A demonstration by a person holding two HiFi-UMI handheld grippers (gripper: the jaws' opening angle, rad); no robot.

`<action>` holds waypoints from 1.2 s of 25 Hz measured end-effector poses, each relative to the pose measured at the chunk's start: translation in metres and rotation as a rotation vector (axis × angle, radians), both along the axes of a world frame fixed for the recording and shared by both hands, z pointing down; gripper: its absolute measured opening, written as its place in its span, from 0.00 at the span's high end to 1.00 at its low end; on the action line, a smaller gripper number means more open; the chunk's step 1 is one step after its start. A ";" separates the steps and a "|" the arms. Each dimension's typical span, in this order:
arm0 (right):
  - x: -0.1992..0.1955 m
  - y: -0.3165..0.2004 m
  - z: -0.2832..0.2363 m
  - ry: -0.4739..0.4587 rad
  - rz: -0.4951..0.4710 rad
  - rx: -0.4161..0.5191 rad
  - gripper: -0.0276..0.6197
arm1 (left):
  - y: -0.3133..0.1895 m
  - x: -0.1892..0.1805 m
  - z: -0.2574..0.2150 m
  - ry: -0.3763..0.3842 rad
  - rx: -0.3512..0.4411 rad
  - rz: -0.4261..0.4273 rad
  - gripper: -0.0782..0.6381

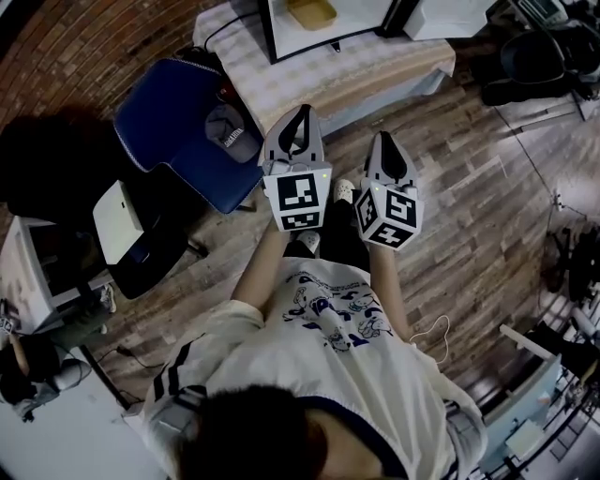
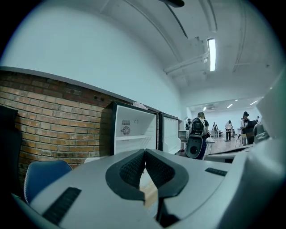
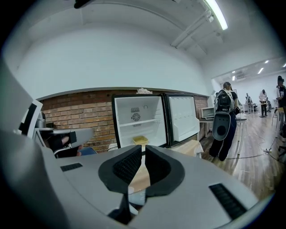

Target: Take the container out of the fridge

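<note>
The small fridge point(image 1: 323, 23) stands open on a cloth-covered table point(image 1: 375, 70) at the top of the head view. A yellow container point(image 1: 312, 11) sits inside it. The right gripper view shows the same container point(image 3: 140, 140) on the fridge's lower floor, under a white shelf, with the door point(image 3: 182, 118) swung right. My left gripper point(image 1: 298, 112) and right gripper point(image 1: 387, 141) are held side by side in front of the table, well short of the fridge. Both are shut with nothing between the jaws. The left gripper view shows the fridge point(image 2: 134, 134), but the jaws hide the container.
A blue chair point(image 1: 183, 127) with a grey cap point(image 1: 231, 131) on it stands left of the table, against a brick wall point(image 1: 84, 47). A white box point(image 1: 117, 220) lies lower left. A person with a backpack point(image 3: 223, 120) stands to the right, others farther back.
</note>
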State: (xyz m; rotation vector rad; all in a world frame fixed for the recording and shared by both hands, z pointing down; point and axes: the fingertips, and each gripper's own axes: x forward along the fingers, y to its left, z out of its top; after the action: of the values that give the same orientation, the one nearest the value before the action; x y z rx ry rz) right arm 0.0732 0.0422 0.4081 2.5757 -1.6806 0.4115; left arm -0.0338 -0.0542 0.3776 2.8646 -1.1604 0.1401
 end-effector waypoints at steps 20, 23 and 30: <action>0.135 -0.140 -0.012 -0.032 -0.200 0.007 0.89 | -0.114 0.112 -0.011 -0.018 -0.007 -0.210 0.87; 0.152 -0.158 -0.012 -0.034 -0.235 0.005 0.89 | -0.127 0.127 -0.010 -0.016 -0.012 -0.245 0.87; 0.183 -0.193 -0.004 -0.046 -0.307 -0.006 0.89 | -0.153 0.153 -0.002 -0.022 -0.024 -0.321 0.87</action>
State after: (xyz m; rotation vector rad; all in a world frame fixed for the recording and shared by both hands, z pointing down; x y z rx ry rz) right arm 0.2565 -0.1509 0.4043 2.2632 -2.0417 0.4590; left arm 0.1191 -0.2075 0.3755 2.6169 -1.5891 0.1696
